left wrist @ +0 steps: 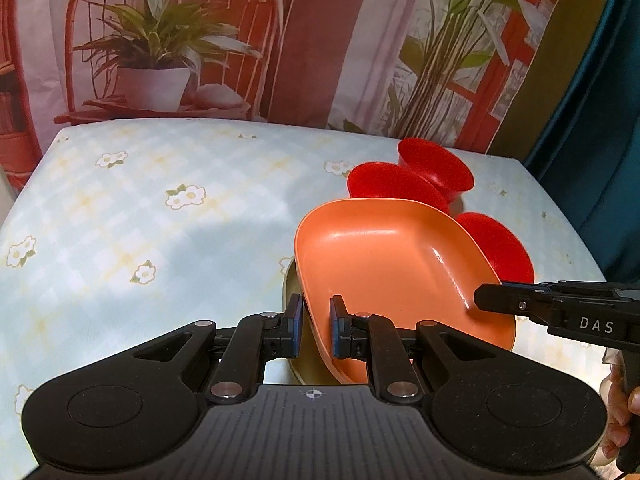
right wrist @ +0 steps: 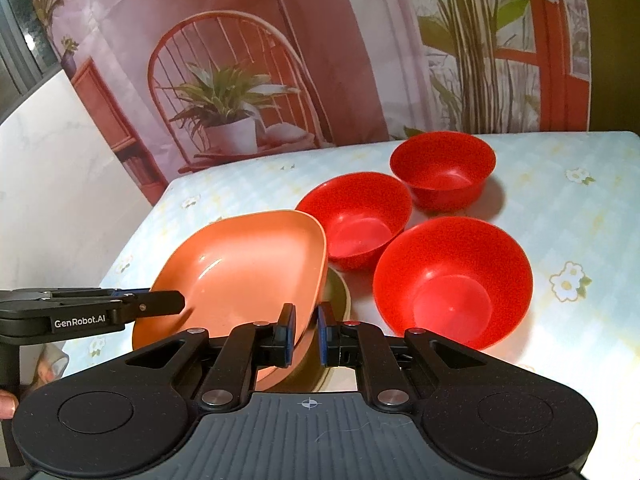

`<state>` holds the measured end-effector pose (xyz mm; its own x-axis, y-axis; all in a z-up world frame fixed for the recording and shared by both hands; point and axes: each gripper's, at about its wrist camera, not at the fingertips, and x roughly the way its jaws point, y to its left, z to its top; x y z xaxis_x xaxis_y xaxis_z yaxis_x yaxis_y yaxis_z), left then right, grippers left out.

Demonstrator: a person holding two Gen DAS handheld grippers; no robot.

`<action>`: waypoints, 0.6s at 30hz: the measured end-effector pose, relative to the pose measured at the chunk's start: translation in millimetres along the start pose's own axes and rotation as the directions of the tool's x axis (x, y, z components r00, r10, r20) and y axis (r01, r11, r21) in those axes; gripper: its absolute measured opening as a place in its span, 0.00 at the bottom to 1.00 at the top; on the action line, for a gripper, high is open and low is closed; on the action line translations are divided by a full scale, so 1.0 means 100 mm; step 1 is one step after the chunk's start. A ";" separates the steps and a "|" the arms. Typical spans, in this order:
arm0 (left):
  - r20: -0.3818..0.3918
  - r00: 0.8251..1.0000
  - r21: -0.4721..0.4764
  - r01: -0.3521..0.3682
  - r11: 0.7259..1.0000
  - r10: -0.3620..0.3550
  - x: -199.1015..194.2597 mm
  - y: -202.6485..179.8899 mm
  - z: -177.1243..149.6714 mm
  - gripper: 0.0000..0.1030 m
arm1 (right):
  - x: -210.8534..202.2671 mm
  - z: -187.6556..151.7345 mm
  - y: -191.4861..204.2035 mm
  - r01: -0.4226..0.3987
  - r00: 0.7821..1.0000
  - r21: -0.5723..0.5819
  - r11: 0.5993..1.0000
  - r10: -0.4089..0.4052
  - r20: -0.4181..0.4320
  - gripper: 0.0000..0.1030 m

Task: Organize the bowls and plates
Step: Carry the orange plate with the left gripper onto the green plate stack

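An orange squarish plate [left wrist: 392,264] [right wrist: 240,264] is tilted above an olive-green plate [left wrist: 292,284] [right wrist: 336,296] on the table. My left gripper [left wrist: 316,328] is shut on the orange plate's near-left rim; it also shows in the right wrist view [right wrist: 160,304]. My right gripper [right wrist: 305,332] is shut on the plate's near-right rim; it also shows in the left wrist view [left wrist: 492,300]. Three red bowls [right wrist: 452,280] [right wrist: 356,216] [right wrist: 444,168] stand upright to the right of the plates.
The table carries a pale blue checked cloth with white flowers [left wrist: 160,208] [right wrist: 580,216]. A printed backdrop of a chair and plants [left wrist: 180,40] hangs behind the far edge. A teal curtain [left wrist: 600,120] hangs at the right.
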<state>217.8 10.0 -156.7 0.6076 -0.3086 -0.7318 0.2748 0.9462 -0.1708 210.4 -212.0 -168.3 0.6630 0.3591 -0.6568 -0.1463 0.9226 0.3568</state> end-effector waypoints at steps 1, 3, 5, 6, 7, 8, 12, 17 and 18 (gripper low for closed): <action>-0.003 1.000 0.004 -0.003 1.000 0.003 0.01 0.00 -0.01 0.14 | 0.01 -0.01 -0.01 0.001 1.000 0.001 1.000 -0.001 -0.004 0.11; -0.008 1.000 0.008 -0.006 1.000 0.007 0.04 0.00 -0.02 0.15 | 0.04 -0.06 0.00 0.005 1.000 0.001 1.000 -0.005 -0.015 0.11; -0.012 1.000 0.010 -0.008 1.000 0.009 0.05 0.01 -0.03 0.15 | 0.06 -0.10 0.00 0.004 1.000 0.000 1.000 -0.004 -0.025 0.11; -0.013 1.000 0.010 -0.008 1.000 0.008 0.06 0.01 -0.04 0.15 | 0.06 -0.12 0.00 0.003 1.000 -0.001 1.000 -0.003 -0.031 0.11; -0.015 1.000 0.010 -0.008 1.000 0.008 0.07 0.01 -0.05 0.15 | 0.07 -0.14 0.01 0.004 0.999 -0.001 1.000 -0.004 -0.034 0.11; -0.017 1.000 0.010 -0.008 1.000 0.008 0.08 0.01 -0.05 0.15 | 0.08 -0.15 0.01 0.004 0.999 -0.001 1.000 -0.004 -0.038 0.11; -0.019 1.000 0.019 -0.017 1.000 0.017 0.13 0.00 -0.05 0.15 | 0.12 -0.18 0.00 0.011 0.999 0.000 1.000 -0.011 -0.047 0.11; -0.017 0.999 0.034 -0.032 0.999 0.032 0.18 -0.01 -0.06 0.15 | 0.16 -0.19 0.01 0.021 0.998 -0.012 1.000 -0.021 -0.052 0.11; -0.017 0.999 0.034 -0.033 0.999 0.033 0.19 -0.01 -0.06 0.15 | 0.17 -0.19 0.01 0.022 0.998 -0.015 1.000 -0.023 -0.052 0.11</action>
<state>225.0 3.8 -174.5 0.6033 -0.2751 -0.7485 0.2803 0.9519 -0.1239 208.1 -202.5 -191.8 0.6272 0.3445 -0.6985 -0.1424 0.9324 0.3320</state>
